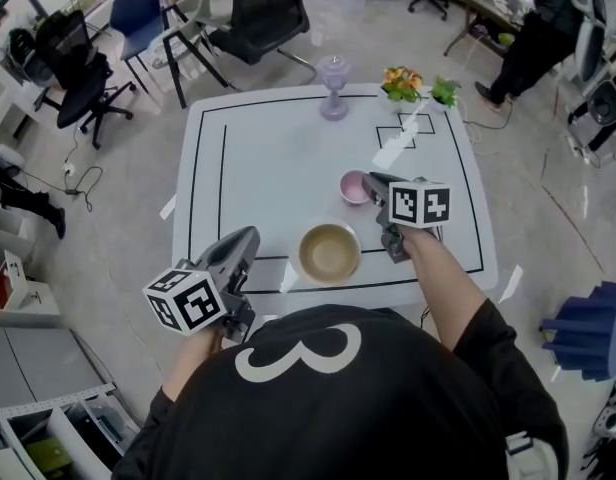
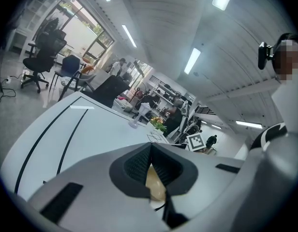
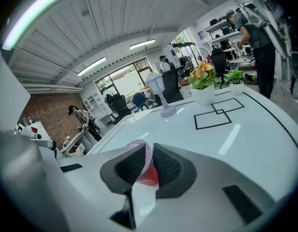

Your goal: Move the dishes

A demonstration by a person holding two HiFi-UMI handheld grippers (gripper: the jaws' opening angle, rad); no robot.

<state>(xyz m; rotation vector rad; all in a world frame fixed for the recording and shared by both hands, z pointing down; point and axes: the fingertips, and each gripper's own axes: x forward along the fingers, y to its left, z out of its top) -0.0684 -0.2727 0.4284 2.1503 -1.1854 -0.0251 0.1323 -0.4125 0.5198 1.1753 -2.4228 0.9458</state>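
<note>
Two grippers at white table (image 1: 248, 148) with black lines. Left gripper (image 1: 249, 238): jaws clenched, empty, near table edge, apart from tan ceramic bowl (image 1: 328, 252). Right gripper (image 1: 369, 179): clamped on rim of small pink bowl (image 1: 350, 190), low at table. Step, judged: set-down. Next: release, retreat without dragging bowl.

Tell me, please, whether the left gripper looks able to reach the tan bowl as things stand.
Probably yes: the left gripper points at the tan bowl across bare table, with nothing between them.
</note>
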